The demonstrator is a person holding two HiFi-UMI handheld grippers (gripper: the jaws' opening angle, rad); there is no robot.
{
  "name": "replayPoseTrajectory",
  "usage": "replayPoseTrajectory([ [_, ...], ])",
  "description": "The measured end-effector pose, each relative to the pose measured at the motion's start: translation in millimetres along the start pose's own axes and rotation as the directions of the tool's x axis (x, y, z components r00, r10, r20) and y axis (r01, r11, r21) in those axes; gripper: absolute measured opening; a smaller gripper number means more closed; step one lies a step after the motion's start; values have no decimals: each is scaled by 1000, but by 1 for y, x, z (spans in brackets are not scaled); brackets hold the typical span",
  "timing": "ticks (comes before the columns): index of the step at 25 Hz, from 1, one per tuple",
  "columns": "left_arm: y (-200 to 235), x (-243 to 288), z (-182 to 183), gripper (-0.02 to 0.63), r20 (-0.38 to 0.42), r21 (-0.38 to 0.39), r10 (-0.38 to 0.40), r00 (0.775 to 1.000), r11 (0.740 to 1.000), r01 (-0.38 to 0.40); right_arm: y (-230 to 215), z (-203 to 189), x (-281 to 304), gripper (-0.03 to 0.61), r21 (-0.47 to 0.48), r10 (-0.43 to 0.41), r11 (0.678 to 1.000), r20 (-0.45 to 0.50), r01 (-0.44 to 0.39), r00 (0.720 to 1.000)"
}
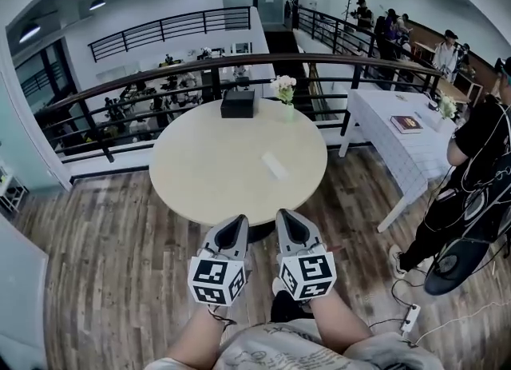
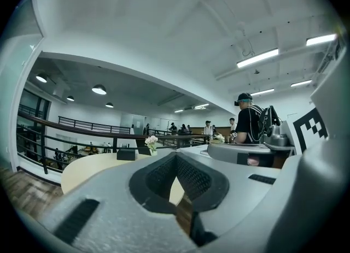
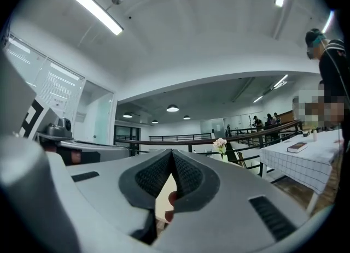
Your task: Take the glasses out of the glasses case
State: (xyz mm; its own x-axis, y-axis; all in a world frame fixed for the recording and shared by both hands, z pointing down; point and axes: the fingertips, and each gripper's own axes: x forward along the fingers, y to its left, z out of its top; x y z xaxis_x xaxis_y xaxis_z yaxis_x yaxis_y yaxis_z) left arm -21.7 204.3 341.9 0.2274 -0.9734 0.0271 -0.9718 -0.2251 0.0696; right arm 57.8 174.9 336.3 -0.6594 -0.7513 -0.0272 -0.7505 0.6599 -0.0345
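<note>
A black boxy case [image 1: 238,103] stands at the far edge of a round beige table [image 1: 200,177], next to a small vase of pale flowers [image 1: 283,87]. A flat white object [image 1: 274,165] lies right of the table's middle. Both grippers hover side by side just short of the table's near edge, pointing level at it. My left gripper [image 1: 238,221] is shut with nothing between its pads. My right gripper [image 1: 286,215] is shut and empty too. In the left gripper view the case [image 2: 127,154] and flowers [image 2: 151,141] show far beyond the closed jaws [image 2: 176,156]. The right gripper view shows closed jaws [image 3: 173,153].
A dark railing [image 1: 200,63] curves behind the table above a lower floor. At the right stands a white-clothed table [image 1: 399,149] with a book [image 1: 406,124], and a person in black [image 1: 479,169] beside it. A power strip [image 1: 410,318] and cables lie on the wooden floor.
</note>
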Motion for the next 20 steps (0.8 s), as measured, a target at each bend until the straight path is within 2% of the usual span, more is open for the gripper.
replayPoseTrajectory([
  [9,25,79,-14,9,-55,24,-18,998,1000,19,-49,-18,68,14,13,-29,999,-57,30,998],
  [14,34,111,-27,9,-87,-2,-16,996,1000,16,-73,-31,91,14,47,-34,998,-97,39,995],
  [20,48,150,-30,9,-125,-36,-1,992,999,-4,-100,-47,122,14,29,-31,999,-169,36,985],
])
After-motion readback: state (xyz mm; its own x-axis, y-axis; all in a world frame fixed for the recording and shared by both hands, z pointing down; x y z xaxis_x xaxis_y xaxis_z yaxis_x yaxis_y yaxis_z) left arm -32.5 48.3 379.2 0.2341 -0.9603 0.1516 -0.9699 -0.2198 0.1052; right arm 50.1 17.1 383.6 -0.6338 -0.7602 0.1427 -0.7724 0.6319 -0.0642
